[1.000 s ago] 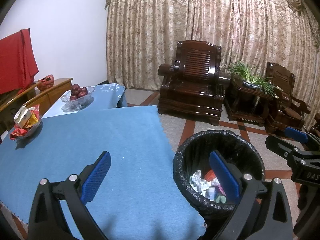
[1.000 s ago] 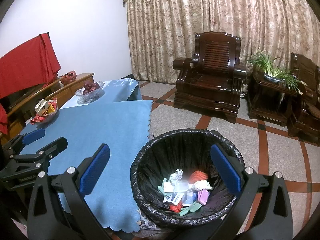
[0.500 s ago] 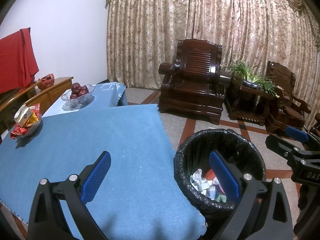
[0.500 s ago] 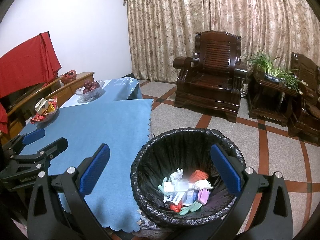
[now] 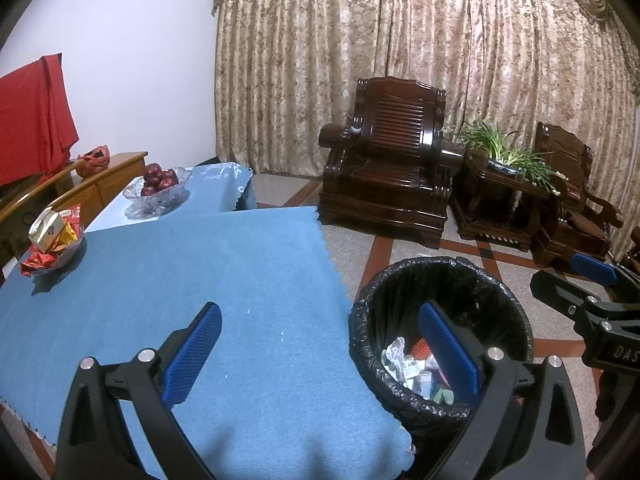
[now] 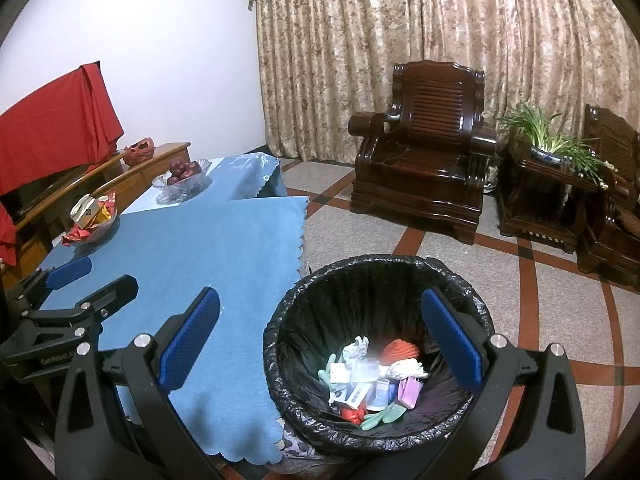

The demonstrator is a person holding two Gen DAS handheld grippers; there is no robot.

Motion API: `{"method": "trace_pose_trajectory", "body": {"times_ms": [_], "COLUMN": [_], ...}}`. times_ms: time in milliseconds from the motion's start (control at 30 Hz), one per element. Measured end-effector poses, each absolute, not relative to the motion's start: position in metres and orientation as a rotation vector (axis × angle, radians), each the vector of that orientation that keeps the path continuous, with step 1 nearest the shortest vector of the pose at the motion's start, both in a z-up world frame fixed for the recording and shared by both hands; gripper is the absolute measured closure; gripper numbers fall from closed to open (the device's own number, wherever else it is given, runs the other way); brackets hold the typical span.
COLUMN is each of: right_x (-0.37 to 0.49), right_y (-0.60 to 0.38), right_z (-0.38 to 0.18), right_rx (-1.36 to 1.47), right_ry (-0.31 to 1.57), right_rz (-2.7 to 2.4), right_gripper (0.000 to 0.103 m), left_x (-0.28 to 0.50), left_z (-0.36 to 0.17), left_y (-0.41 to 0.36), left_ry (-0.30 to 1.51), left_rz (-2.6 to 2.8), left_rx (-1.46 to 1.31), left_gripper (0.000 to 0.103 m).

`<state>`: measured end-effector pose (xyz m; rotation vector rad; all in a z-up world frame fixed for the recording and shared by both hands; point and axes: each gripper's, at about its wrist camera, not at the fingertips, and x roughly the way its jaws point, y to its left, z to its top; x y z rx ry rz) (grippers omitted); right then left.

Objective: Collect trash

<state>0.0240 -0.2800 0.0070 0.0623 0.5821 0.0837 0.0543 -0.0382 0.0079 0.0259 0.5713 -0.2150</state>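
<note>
Right wrist view shows your right gripper [image 6: 320, 332] spread wide and empty above the bin [image 6: 380, 356], where the trash [image 6: 372, 376] already lies; your left gripper [image 5: 320, 348] is equally released over the blue tablecloth [image 5: 180, 280]. Lower either one carelessly and a finger could snag the bin liner [image 6: 400, 288] or drag the cloth, tipping the snack dish [image 5: 56, 252].

Patterned curtains [image 5: 400, 60]; dark wooden armchairs [image 5: 388, 176]; white wall [image 5: 140, 60]; tiled floor [image 6: 460, 248].
</note>
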Motion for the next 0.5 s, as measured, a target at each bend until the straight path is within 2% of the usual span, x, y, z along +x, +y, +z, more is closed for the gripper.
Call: {"method": "trace_pose_trajectory", "body": {"times_ms": [500], "right_x": [0.0243], "right_y": [-0.2783], "right_z": [0.0071], "right_rx": [0.062], "right_ry": [0.583], "right_rz": [0.084], "right_gripper": [0.005], "left_x": [0.0541], "left_z": [0.009], "left_y": [-0.0394], "left_ry": [0.571], "left_rz": [-0.215], "left_rx": [0.026], "left_gripper": [0.006]}}
